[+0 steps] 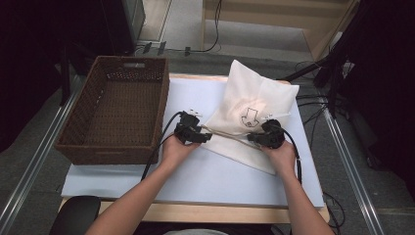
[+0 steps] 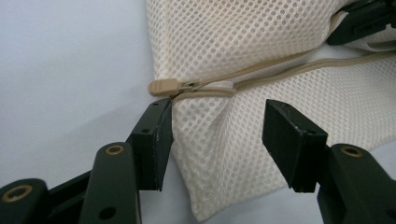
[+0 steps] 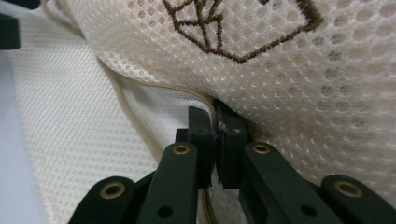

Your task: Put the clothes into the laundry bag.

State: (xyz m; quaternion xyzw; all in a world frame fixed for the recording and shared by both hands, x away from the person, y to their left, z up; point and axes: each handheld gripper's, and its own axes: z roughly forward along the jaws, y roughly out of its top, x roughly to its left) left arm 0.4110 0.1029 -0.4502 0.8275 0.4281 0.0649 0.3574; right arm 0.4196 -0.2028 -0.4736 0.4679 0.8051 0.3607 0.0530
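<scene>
Right hand-held gripper (image 3: 215, 123) pinches the mesh bag (image 1: 247, 117) tight at its zipper (image 2: 280, 70). Left hand-held gripper (image 2: 217, 135) is wide open around the bag's corner, below the zipper pull (image 2: 163, 87). The bag lies mid-frame on the counter (image 1: 195, 176), tilted toward the upper right.

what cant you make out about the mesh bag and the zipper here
- Mesh bag contents: high view, fabric covers them.
- Zipper pull detail: high view, too small.
- Edge pinched by right gripper: right gripper view, shut jaws hide it.
- Bag's far end: left gripper view, cut off by frame.
</scene>
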